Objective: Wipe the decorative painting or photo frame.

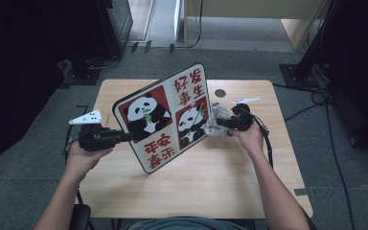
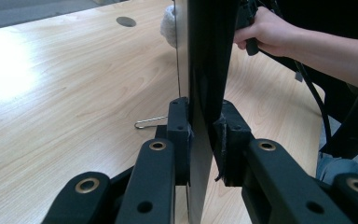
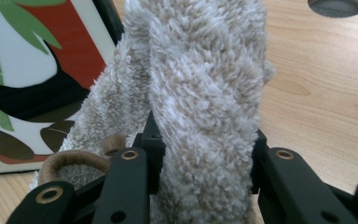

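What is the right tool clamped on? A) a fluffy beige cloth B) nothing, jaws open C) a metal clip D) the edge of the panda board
A: in the right gripper view the right tool has its jaws pressed on both sides of a fluffy beige cloth, held against the panda board; the board's edge is pinched by the left tool.

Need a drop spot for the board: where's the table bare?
Bare: near strip of the table between the forearms, and the far left corner behind the panda board. Crowded: right of the board, where the cloth meets it.
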Demonstrator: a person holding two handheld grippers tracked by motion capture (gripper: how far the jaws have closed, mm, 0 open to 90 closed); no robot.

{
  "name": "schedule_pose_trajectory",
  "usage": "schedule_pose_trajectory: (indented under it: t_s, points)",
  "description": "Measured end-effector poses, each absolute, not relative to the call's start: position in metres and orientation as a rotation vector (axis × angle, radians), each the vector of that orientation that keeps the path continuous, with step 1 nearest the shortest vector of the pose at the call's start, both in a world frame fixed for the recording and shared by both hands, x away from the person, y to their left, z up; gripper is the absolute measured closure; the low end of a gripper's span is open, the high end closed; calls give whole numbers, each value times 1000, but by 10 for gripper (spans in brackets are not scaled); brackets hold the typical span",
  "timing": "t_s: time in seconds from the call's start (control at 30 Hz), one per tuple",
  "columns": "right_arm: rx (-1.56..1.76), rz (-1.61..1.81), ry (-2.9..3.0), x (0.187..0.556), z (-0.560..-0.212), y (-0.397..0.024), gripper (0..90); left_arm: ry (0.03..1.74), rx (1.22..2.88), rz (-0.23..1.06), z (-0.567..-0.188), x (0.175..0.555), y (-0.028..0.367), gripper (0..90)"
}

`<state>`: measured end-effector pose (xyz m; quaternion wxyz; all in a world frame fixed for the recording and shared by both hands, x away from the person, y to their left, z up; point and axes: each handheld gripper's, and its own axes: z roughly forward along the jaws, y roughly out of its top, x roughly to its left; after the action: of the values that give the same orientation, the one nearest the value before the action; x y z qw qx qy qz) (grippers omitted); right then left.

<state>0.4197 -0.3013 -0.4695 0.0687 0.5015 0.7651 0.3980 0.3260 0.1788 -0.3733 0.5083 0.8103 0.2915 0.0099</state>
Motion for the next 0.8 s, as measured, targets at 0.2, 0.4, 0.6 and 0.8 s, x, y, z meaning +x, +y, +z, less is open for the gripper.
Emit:
schedule_pose_trajectory:
  t_s: [0.2,0.4,0.6,0.8]
  points:
    - [1516,1195,2321,420,-476,-306,648,707,1953,26,-373,326,178,786]
    - [1522,1182,2327,418,-485,-306,648,710,1952,27,-373,326,179,786]
    - [1517,1171,2326,417,-485,-307,647,712,1951,29,-373,326,178,786]
    - [1502,1177,2293,418,-480,-312,647,717,1951,31,-373,325,178,786]
